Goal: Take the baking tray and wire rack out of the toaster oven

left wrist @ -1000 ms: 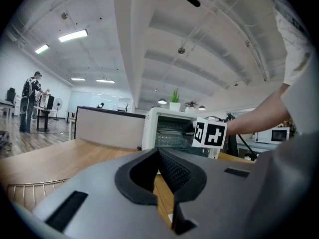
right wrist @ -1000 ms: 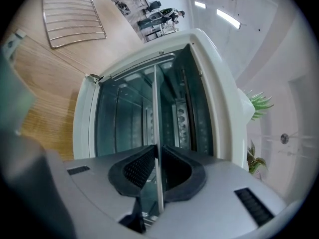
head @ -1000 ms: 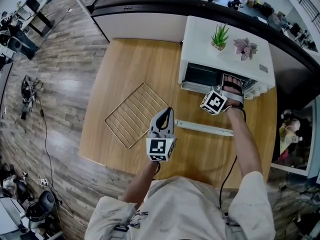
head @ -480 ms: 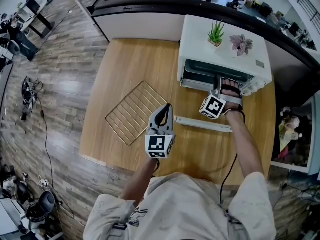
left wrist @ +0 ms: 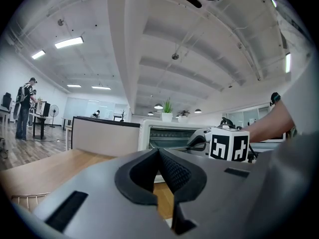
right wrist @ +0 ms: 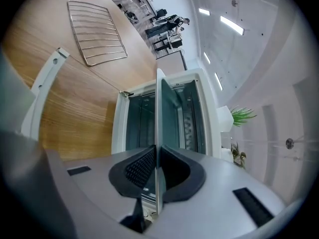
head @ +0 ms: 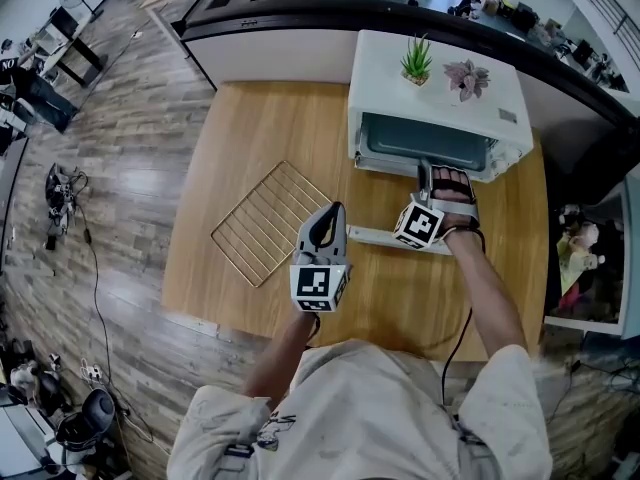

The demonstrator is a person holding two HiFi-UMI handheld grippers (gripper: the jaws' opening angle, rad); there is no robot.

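We wear a pale, short-sleeved shirt (head: 375, 418) with a small dark print by its left hem. Our left gripper (left wrist: 159, 152) and right gripper (right wrist: 156, 151) are smooth grey shells with black ribbed pads (right wrist: 142, 167). Each carries a white cube (head: 318, 288) of black square markers. A thin black cable (head: 455, 353) trails along our right forearm.

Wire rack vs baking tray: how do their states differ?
The wire rack lies flat on the table, clear of the toaster oven; the baking tray reaches into it. Nothing grips the wire rack; the right tongs clamp the baking tray's edge. The wire rack is an open grid, the baking tray a thin sheet.
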